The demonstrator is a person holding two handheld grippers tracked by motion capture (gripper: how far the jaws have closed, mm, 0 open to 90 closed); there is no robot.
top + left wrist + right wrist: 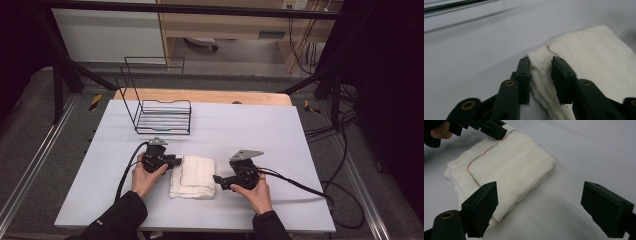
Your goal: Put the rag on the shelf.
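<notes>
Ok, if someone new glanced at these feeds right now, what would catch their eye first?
Probably the folded white cloth with its coloured stitched line, lying mid-table between both hands. The left tool has a corner of it between its jaws, while the right tool stands wide open beside its near edge. Behind, a black wire rack sits at the table's far left.

One folded white cloth (193, 177) near centre, one black wire rack (160, 109) far left, two tools: left tool (176, 161), right tool (218, 179), one counter (260, 125).
</notes>
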